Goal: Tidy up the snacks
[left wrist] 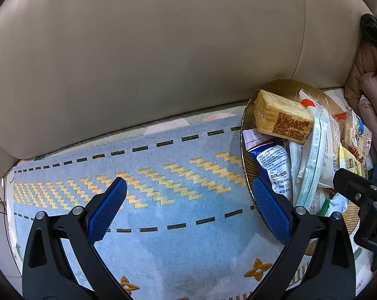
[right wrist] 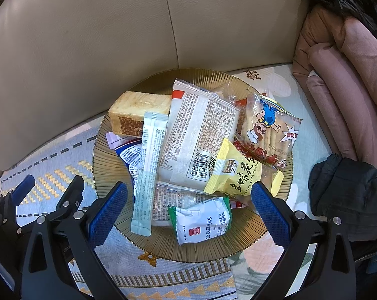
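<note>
and here's the right gripper hanging over the ribbed gold plate, jaws spread wide with nothing between them, the plate filling the middle of its frame. the snacks are all heaped on that plate: a wrapped toast block at its upper left, a long pale stick sachet running down beside it, a big white packet in the centre, a yellow peanut pack lying over that one's lower right corner, a cartoon cracker bag to the right, a small green-and-white pack nearest the camera. i see no snack off the plate, so the gathering looks done, though it's a jumble and any tidying is still to come. the left gripper is open too, empty, over the blue patterned mat in the lower centre of its frame, the plate at its right edge. it's all on a beige leather sofa, backrest across the top, with pink padded bedding and a dark jacket along the right.
</note>
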Demonstrator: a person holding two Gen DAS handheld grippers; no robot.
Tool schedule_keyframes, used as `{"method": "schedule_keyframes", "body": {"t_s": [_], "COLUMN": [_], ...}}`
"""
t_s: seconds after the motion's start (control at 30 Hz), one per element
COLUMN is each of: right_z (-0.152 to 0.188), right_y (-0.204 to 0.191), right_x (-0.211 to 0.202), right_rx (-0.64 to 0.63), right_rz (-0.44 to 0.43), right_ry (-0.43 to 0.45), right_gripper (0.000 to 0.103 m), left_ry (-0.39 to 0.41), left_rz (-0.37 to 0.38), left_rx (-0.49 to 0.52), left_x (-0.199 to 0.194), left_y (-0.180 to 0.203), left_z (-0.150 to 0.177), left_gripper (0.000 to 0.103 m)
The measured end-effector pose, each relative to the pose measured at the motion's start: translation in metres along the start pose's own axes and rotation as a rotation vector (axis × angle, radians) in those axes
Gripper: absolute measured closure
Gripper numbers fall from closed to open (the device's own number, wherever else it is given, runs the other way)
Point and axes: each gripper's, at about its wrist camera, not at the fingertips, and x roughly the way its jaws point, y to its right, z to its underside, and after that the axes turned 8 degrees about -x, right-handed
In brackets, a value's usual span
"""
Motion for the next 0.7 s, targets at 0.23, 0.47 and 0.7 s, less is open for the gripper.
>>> {"method": "schedule_keyframes", "body": {"t_s": [0.23, 0.47, 0.7], "right_z": [-0.0001, -0.0003, -0.0004], "right_y": [-0.0005, -0.0005, -0.0006], "right_x": [0.001, 0.0015, 0.0012], "right_rx": [-0.008, -0.012, -0.012], "right_rz": [-0.003, -0.005, -0.004], "right_ry": [-0.003, -0.004, -0.005], "right_gripper": [0.005, 0.005, 0.005], "left_ry": [0.002, -0.001, 0.002], "left_rz": [-0.016, -0.051, -0.05], "left_rx": [0.007, 0.04, 0.05], "left_x": [0.0003, 0.0034, 0.0026], "left_y": [0.0009, 0.0044, 0.0048], "left_z": [-0.0001, 0.0008, 0.0006], "left_gripper": [0.003, 0.003, 0.003]}}
